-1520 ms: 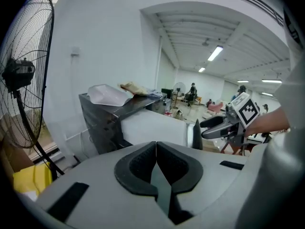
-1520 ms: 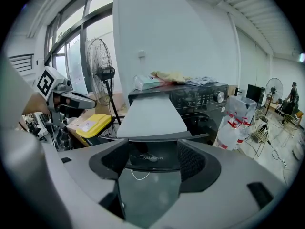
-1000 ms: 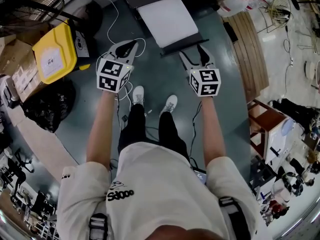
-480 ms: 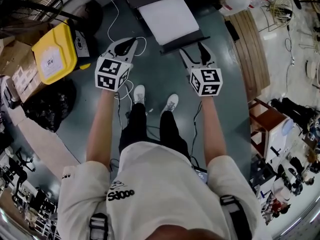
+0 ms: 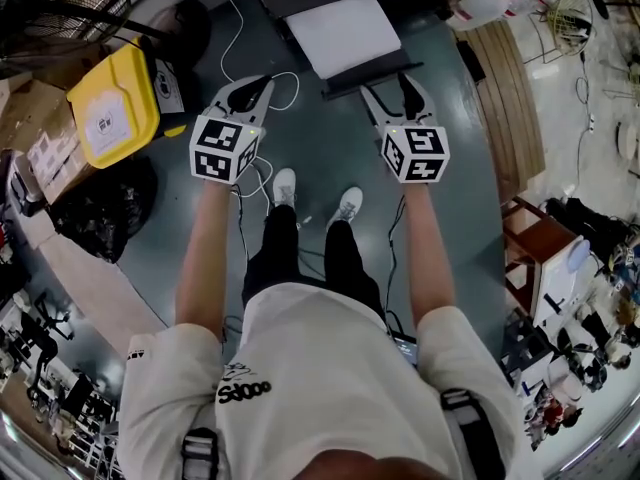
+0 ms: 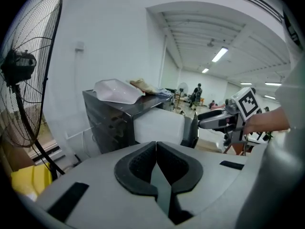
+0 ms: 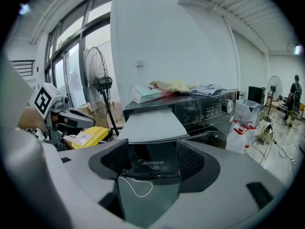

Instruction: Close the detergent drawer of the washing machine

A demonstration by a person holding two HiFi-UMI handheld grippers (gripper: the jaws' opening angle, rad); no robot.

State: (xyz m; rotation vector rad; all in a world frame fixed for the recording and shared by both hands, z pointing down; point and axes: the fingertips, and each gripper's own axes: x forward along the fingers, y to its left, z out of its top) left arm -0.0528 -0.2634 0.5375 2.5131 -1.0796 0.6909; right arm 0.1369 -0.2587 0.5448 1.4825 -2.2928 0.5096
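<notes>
1. The detergent drawer [image 5: 345, 33] stands pulled far out of the dark washing machine [image 7: 209, 106]. Its top is pale and flat, and its front panel is dark with "Midea" printed on it.
2. The right tongs [image 5: 383, 88] are spread wide, empty, and face the drawer's front panel from close by.
3. The left tongs [image 5: 262, 86] are pressed together on nothing, off to the drawer's left.

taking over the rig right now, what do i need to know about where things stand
Left hand-held gripper: shut, empty, held to the left of the drawer, apart from it.
Right hand-held gripper: open, empty, aimed at the drawer's dark front; contact unclear.
Detergent drawer: pulled out of the washing machine.
Done: nothing yet.
Left: push the drawer fully in.
</notes>
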